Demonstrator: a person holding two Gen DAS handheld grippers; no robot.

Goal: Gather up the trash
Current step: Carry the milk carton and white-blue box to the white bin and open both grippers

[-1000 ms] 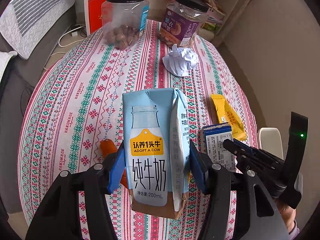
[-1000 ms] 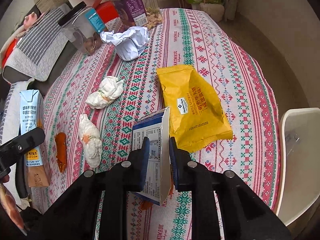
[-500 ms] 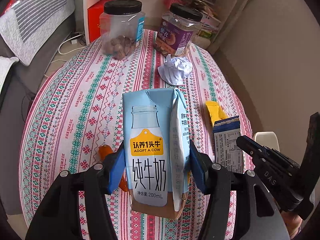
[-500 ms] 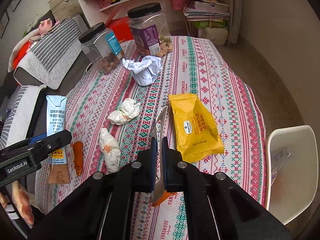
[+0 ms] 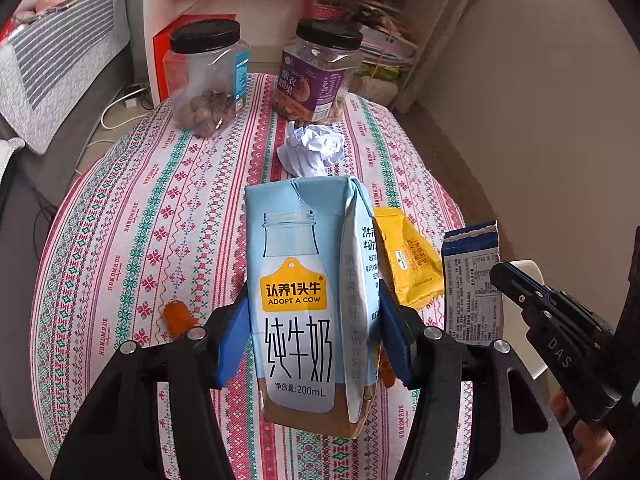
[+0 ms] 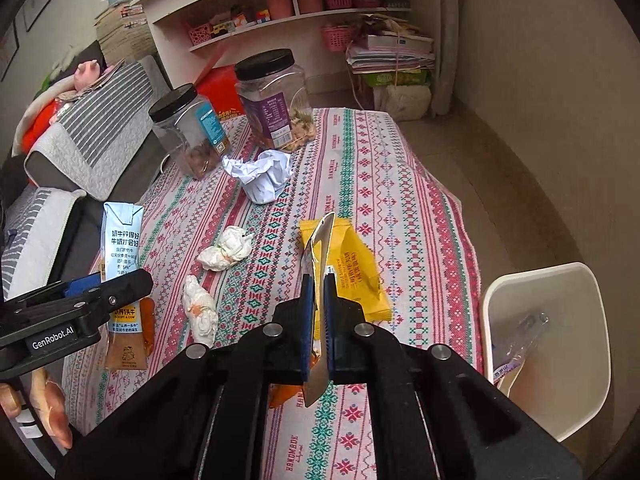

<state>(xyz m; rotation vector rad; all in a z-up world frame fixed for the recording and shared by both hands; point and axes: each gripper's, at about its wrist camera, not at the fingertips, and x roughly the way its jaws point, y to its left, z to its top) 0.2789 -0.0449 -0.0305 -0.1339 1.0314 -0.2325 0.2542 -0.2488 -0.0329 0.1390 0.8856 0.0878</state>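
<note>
- Patterned tablecloth (image 6: 384, 184) holds loose trash; white bin (image 6: 548, 344) stands off its right edge.
- Since a second ago we've lifted both pieces clear of the cloth.
- Left gripper (image 5: 314, 334) clamps the milk carton (image 5: 308, 296), upright.
- Right gripper (image 6: 318, 320) pinches the blue wrapper (image 5: 472, 284) flat, near the bin.
- Likely next: drop both in. Yellow packet (image 6: 352, 268), paper ball (image 6: 260, 174) and tissues (image 6: 226, 248) remain.
</note>
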